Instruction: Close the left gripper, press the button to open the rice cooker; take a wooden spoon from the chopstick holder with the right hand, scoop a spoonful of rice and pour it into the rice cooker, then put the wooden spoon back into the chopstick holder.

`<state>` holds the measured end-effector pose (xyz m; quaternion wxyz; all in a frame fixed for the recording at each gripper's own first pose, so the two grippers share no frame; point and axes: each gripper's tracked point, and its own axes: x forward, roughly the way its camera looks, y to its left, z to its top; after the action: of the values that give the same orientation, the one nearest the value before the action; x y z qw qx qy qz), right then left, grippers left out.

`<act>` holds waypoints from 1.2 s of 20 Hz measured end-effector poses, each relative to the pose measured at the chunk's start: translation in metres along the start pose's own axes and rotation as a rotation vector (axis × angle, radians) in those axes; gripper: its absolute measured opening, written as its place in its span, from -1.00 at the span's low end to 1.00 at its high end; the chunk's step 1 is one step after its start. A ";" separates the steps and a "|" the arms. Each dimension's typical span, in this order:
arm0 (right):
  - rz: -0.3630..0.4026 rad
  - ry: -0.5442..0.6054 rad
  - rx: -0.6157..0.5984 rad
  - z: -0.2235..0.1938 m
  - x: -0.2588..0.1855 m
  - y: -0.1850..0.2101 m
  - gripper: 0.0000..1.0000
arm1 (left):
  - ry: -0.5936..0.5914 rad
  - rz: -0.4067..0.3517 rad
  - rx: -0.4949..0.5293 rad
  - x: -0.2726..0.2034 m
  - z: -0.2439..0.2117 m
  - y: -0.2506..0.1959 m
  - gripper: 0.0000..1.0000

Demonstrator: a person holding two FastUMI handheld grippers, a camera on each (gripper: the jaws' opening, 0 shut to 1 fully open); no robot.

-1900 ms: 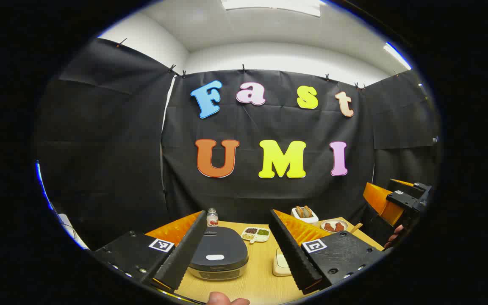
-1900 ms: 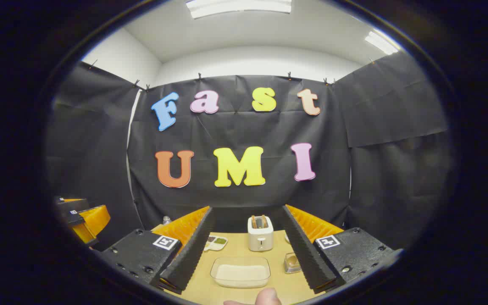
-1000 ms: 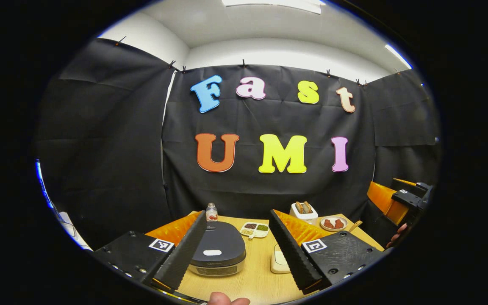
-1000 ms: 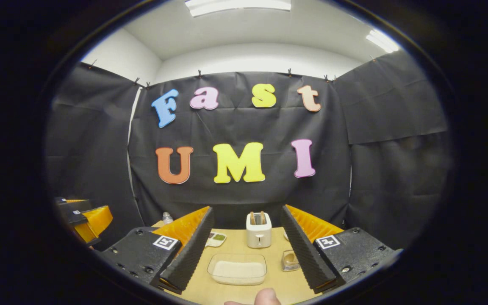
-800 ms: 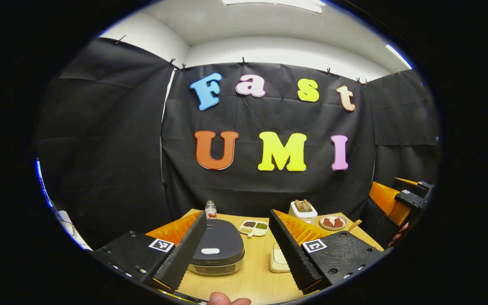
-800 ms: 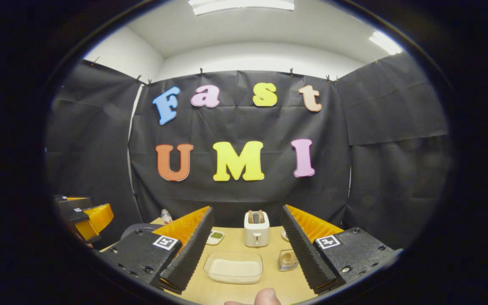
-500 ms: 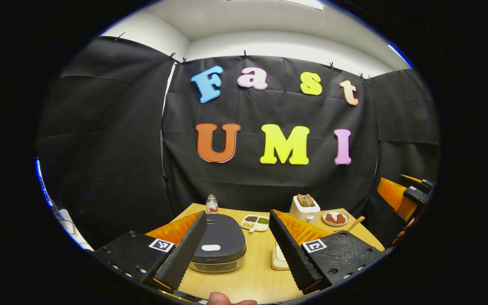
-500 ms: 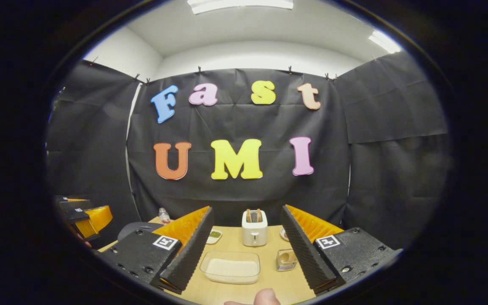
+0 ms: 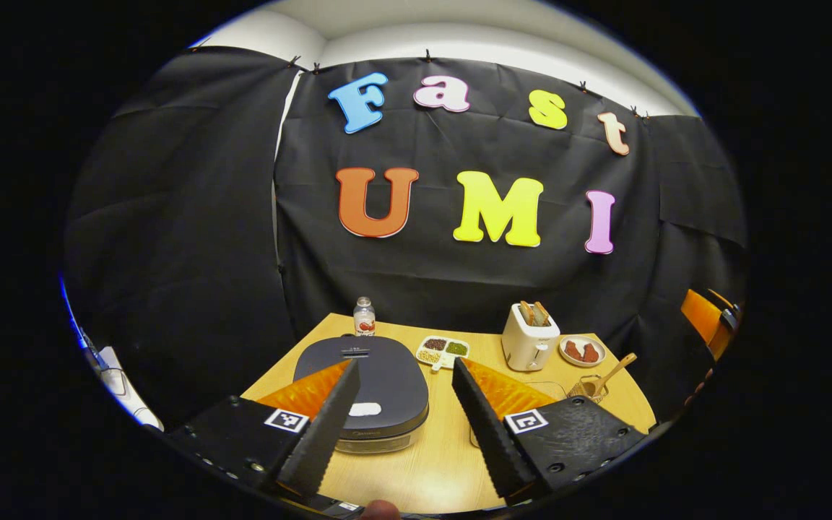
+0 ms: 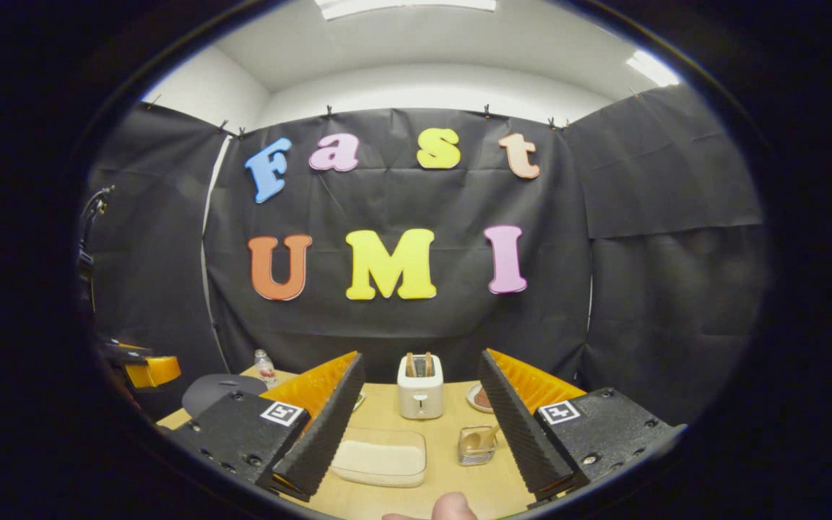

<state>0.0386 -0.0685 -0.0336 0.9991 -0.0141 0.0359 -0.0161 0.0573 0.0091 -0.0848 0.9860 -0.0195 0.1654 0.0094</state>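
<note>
Tilting down since a moment ago, my left gripper (image 9: 401, 422) hangs wide apart above the shut rice cooker (image 9: 365, 386); its front label is unreadable. My right gripper (image 10: 419, 422), equally wide, faces the rice dish (image 10: 380, 458) and chopstick holder (image 10: 475, 444).

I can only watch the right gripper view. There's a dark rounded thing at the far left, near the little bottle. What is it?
Observer: The left gripper view shows it whole: it's the rice cooker, lid shut, with a pale button near its front edge.
Operator: Is anything pressing that button?
Observer: No. The left gripper is open, and its fingers sit either side of the button in the picture.
Operator: And the spoon in the small basket?
Observer: The wooden spoon stands in the chopstick holder, with its handle leaning up toward that picture's right.
</note>
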 end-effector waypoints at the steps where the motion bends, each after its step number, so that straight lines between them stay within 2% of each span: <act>1: -0.010 0.002 -0.001 -0.003 0.002 -0.005 0.97 | 0.043 -0.003 0.000 0.006 -0.011 0.003 0.52; 2: -0.018 0.010 0.001 -0.005 0.005 -0.009 1.00 | 0.087 -0.016 -0.009 0.013 -0.022 0.004 0.50; 3: -0.023 0.022 0.005 -0.010 0.007 -0.013 1.00 | 0.122 -0.023 -0.019 0.017 -0.030 0.007 0.28; 4: -0.028 0.032 0.009 -0.013 0.008 -0.017 1.00 | 0.153 -0.021 -0.023 0.020 -0.038 0.011 0.25; 5: -0.035 0.040 0.009 -0.017 0.009 -0.022 1.00 | 0.178 -0.022 -0.027 0.026 -0.043 0.015 -0.28; 8: -0.053 0.060 0.007 -0.024 0.013 -0.034 1.00 | 0.247 -0.014 -0.045 0.041 -0.059 0.027 -0.34; 9: -0.057 0.065 0.006 -0.025 0.015 -0.037 1.00 | 0.264 0.014 -0.061 0.055 -0.070 0.035 -0.34; 10: -0.061 0.066 0.005 -0.026 0.016 -0.040 0.97 | 0.291 0.020 -0.076 0.057 -0.072 0.040 -0.67; 11: -0.065 0.068 0.003 -0.027 0.018 -0.042 1.00 | 0.308 -0.012 -0.103 0.067 -0.078 0.037 -1.00; 13: -0.072 0.073 0.004 -0.029 0.021 -0.047 1.00 | 0.335 -0.052 -0.161 0.072 -0.087 0.032 -1.00; 17: -0.093 0.100 0.004 -0.039 0.030 -0.057 1.00 | 0.393 -0.030 -0.228 0.092 -0.104 0.047 -1.00; 22: -0.085 0.121 -0.007 -0.042 0.040 -0.052 0.97 | 0.413 -0.001 -0.209 0.109 -0.110 0.060 -1.00; 24: -0.079 0.125 -0.010 -0.043 0.045 -0.049 0.97 | 0.465 0.005 -0.206 0.107 -0.123 0.060 -1.00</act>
<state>0.0786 -0.1201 -0.0779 0.9934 -0.0193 0.0978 -0.0561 0.1163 0.0654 -0.2381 0.9143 -0.1209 0.3858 0.0240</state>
